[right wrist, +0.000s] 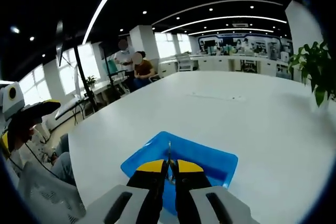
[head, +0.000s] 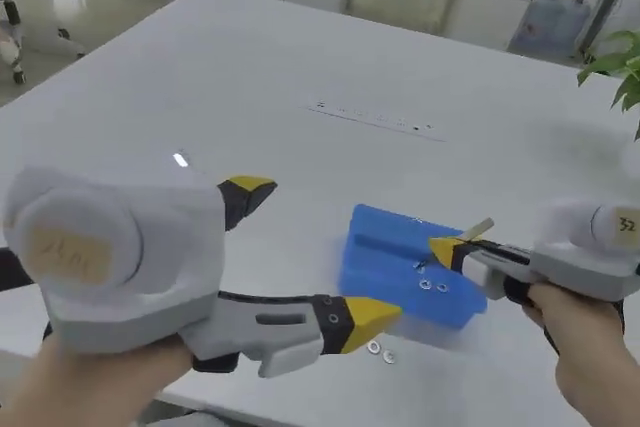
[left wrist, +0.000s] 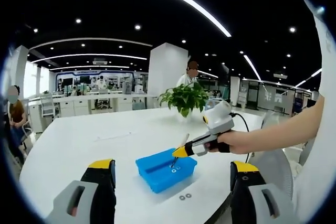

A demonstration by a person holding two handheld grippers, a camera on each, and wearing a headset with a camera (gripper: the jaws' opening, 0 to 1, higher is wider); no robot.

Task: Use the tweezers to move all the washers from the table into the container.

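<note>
A blue container [head: 385,247] sits on the white table [head: 200,77] with two washers [head: 433,287] inside it. Two more washers [head: 380,352] lie on the table just in front of it, also seen as washers [left wrist: 185,196] in the left gripper view. My right gripper [head: 447,247] is shut on thin metal tweezers [head: 478,230], whose tip points down into the container [right wrist: 210,161]. In its own view the right gripper [right wrist: 169,165] clamps the tweezers [right wrist: 169,150]. My left gripper [head: 309,248] is open and holds nothing, to the left of the container [left wrist: 157,174].
A potted plant [head: 615,62] stands at the table's far right edge, the plant [left wrist: 184,98] showing behind the container in the left gripper view. A thin strip [head: 375,117] lies on the far middle of the table. People and desks are in the background.
</note>
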